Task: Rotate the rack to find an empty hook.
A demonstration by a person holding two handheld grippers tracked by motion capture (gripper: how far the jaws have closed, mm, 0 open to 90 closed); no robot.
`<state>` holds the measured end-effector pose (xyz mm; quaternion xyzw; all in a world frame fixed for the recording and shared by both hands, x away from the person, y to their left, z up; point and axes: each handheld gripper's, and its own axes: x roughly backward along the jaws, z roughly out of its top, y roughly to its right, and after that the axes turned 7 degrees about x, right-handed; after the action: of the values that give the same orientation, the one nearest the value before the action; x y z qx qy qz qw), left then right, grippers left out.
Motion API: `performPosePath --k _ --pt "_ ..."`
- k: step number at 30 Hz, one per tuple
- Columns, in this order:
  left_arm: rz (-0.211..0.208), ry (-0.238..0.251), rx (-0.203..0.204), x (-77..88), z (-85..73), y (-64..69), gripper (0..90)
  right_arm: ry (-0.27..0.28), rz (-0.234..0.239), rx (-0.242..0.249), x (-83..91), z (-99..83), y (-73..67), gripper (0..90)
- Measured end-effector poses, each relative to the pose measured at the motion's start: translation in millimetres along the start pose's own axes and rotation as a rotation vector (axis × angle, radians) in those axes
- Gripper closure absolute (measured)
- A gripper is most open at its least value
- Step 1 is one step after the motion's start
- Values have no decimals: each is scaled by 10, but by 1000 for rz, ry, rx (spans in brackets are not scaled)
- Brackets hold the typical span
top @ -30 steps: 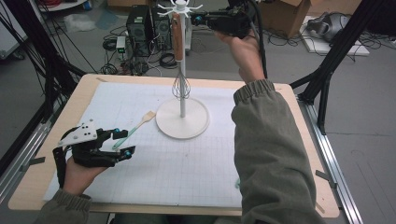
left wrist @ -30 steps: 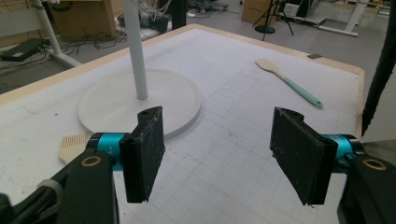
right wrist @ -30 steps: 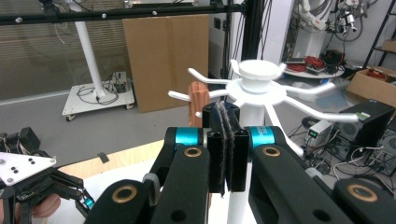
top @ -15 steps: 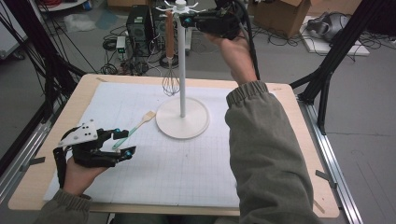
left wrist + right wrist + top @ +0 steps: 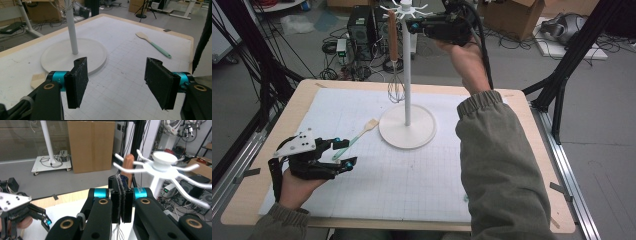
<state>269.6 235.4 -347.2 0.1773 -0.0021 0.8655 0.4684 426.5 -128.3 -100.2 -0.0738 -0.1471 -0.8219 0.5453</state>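
Observation:
A white hook stand [image 5: 407, 100] rises from a round base on the table mat. A whisk with a wooden handle [image 5: 393, 35] hangs from one of its top arms, left of the pole. My right gripper [image 5: 413, 25] is held high beside the stand's top, its pads pressed together with nothing visible between them. In the right gripper view the whisk handle [image 5: 128, 162] rises just behind the shut right gripper [image 5: 121, 185]. My left gripper [image 5: 348, 152] rests open on the mat, over the mint handle of a slotted spatula [image 5: 362, 132].
In the left gripper view the open left gripper [image 5: 120, 82] faces the stand base [image 5: 73, 57], with the slotted spatula's head [image 5: 37, 78] at the left and a second mint-handled spatula [image 5: 153, 45] farther right. Boxes, cables and computers sit on the floor beyond the table.
My right gripper has moved left, closer to the stand's top. The whisk's wires have shifted from in front of the pole to its left. The left gripper has stayed put.

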Motion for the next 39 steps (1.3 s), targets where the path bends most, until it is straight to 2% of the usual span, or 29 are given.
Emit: performPosePath --k 4,7,13,23,39 --pt "-3 -6 -3 -19 -2 9 356 -1 -4 -4 105 -65 26 895" --pt "-5 -8 -1 -32 -8 8 356 4 -25 -13 207 -128 69 895" --pt "-4 -9 0 -29 -9 3 356 6 -45 -26 255 -162 123 895" --pt "-2 -3 0 -7 -5 -8 356 1 -57 -38 169 -195 190 895" --pt "-4 2 1 -1 1 -6 356 -5 -20 1 -20 -54 43 895"
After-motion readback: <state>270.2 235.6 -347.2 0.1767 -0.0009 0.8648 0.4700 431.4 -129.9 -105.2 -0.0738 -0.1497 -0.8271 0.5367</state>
